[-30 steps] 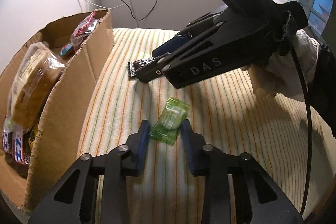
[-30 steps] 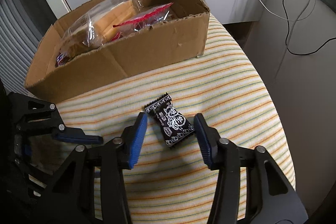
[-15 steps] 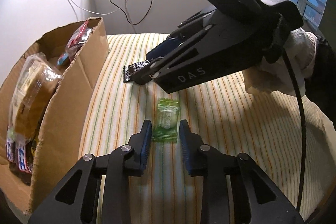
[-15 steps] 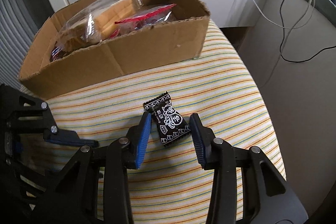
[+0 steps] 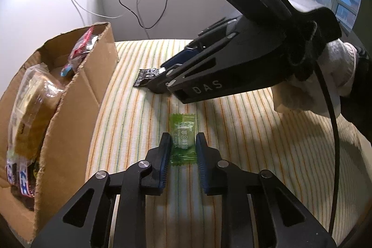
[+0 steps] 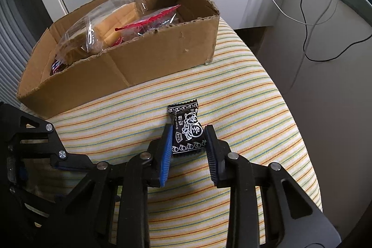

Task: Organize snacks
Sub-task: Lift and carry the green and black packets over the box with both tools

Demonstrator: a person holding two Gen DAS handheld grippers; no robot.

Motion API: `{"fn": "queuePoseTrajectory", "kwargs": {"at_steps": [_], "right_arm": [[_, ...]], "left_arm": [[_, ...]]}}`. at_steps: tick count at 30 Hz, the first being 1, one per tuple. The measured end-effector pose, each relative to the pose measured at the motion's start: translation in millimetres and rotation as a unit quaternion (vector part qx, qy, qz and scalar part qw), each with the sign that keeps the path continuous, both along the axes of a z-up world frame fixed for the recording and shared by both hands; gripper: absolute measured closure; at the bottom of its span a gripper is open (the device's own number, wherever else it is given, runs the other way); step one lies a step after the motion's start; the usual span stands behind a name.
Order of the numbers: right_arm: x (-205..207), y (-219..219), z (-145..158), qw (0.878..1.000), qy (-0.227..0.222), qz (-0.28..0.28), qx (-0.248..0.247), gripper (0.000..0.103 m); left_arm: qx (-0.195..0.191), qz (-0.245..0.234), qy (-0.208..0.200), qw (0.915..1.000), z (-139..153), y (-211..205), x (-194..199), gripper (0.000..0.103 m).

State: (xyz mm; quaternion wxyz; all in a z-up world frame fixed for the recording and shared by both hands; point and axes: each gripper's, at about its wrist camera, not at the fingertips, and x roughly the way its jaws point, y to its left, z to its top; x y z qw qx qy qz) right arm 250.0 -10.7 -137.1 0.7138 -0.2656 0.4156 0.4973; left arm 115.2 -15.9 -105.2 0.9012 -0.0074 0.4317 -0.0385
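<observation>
My left gripper point(image 5: 183, 148) is shut on a green wrapped candy point(image 5: 182, 137) that rests on the striped cloth. My right gripper point(image 6: 188, 138) is shut on a black wrapped candy point(image 6: 187, 131), also down on the cloth; it shows in the left wrist view point(image 5: 147, 76) under the right gripper's tip. A cardboard box point(image 6: 139, 57) holding bagged bread point(image 6: 104, 24) and a red-edged packet point(image 6: 148, 20) stands just beyond the black candy, and to the left in the left wrist view point(image 5: 76, 99).
The striped cloth point(image 6: 244, 90) covers a rounded surface that drops off at the right edge. Cables point(image 6: 309, 22) hang along the wall behind. A gloved hand point(image 5: 337, 76) holds the right gripper. The left gripper's body point(image 6: 34, 150) sits at lower left.
Both grippers have closed from open onto their candies. The green candy has turned straight between the left fingers, and the black candy now sits pinched between the right fingers.
</observation>
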Motion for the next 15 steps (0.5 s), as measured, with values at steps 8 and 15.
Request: {"fn": "queuePoseTrajectory", "kwargs": {"at_steps": [8,15], "right_arm": [[-11,-12,11,1.000,-0.010,-0.028,0.001,0.075],[-30,-25,29,0.999,-0.023,-0.041,0.007,0.075]], "left_arm": [[-0.008,0.008,-0.024,0.9997,13,8,-18,0.082],[-0.014,0.011,-0.047,0.9988,27,14,-34,0.082]]}}
